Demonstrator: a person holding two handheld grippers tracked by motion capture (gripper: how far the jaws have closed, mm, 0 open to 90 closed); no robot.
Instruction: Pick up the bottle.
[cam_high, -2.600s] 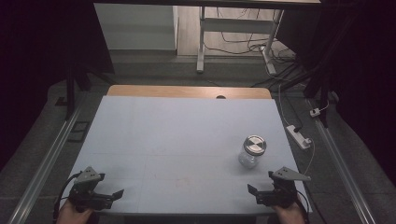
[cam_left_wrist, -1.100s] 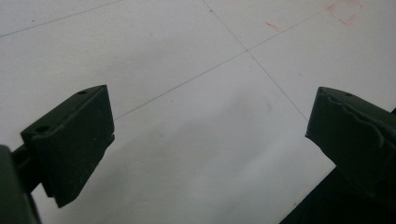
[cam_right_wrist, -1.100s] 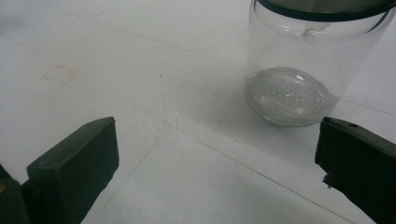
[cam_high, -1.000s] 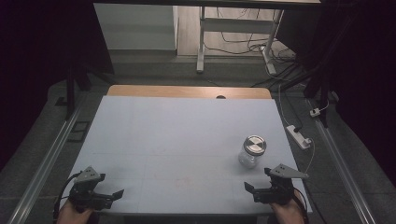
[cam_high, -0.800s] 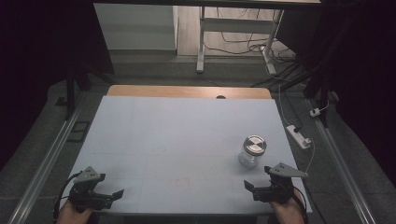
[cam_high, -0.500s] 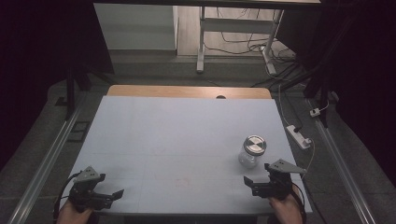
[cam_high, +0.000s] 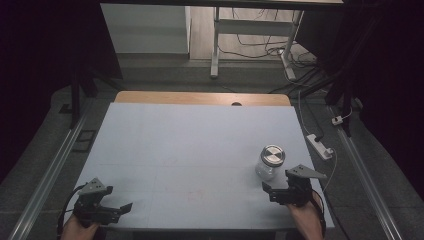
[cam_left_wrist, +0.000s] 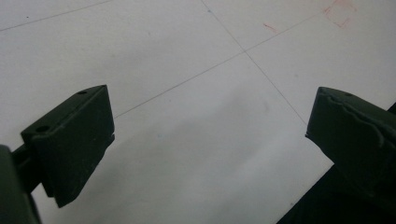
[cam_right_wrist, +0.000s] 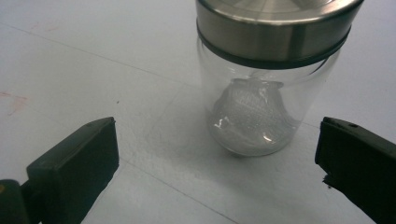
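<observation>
My right hand-held gripper (cam_high: 272, 191) sits at the near right of the surface (cam_high: 200, 145), jaws spread wide and lined up on the glass jar (cam_high: 270, 162) just ahead of it, not touching yet. The jar stands upright with its metal lid (cam_right_wrist: 275, 21) on; something pale and crumpled lies at the bottom, maybe mesh or film, though the glass blurs it. My left hand-held gripper (cam_high: 117, 210) rests at the near left corner, also wide apart, with nothing between its jaws. I'd judge the work barely begun: the approach is made, while grasping the jar and dealing with the lid are all left to do
</observation>
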